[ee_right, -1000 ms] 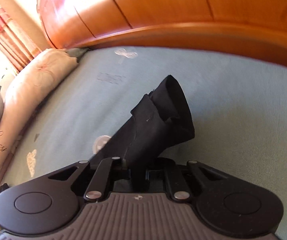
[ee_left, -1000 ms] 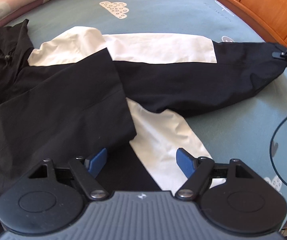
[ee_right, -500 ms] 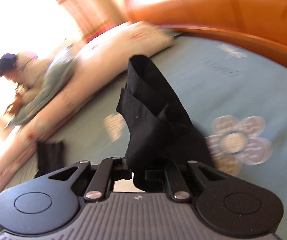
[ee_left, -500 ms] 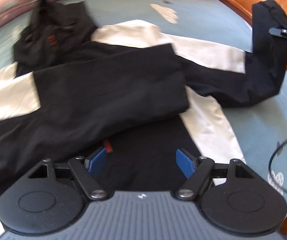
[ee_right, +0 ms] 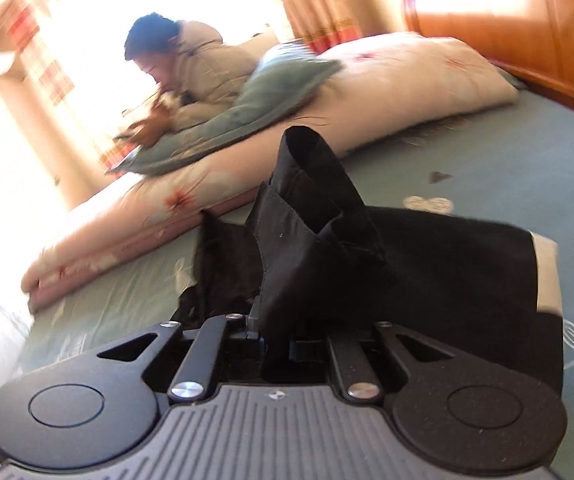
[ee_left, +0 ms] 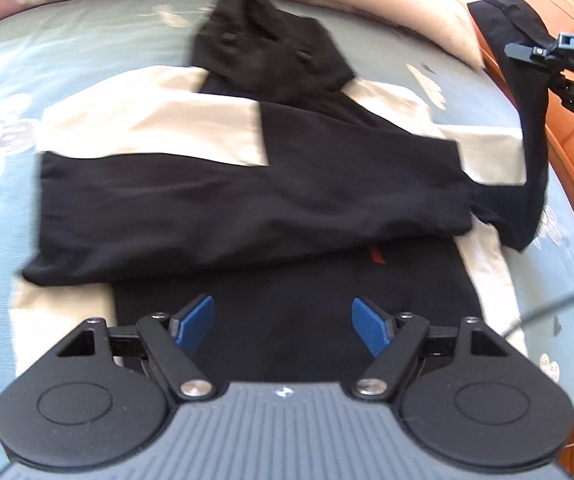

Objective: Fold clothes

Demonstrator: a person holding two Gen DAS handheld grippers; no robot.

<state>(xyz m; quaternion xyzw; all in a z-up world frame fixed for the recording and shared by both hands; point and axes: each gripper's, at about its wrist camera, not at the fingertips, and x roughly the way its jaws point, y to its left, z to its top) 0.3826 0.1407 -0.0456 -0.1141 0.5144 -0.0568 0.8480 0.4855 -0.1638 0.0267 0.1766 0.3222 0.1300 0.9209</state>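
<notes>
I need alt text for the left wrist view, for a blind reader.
A black and white jacket lies on a blue bedsheet, one sleeve folded across it. The open left tool hovers above its hem; the right tool lifts the other sleeve's cuff.

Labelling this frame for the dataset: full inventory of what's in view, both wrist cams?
jacket: 1, black and white, hooded, flat on the bed, one sleeve folded across the chest
sleeve cuff: 1, black, lifted off the bed
bedsheet: 1, blue-green with pale prints, under the jacket
quilt: 1, cream floral, along the far edge
headboard: 1, orange wood
person: 1, beige coat, beyond the quilt
cable: 1, dark, right edge
left gripper: 1, blue pads, open above the hem
right gripper: 1, black, shut on the cuff
</notes>
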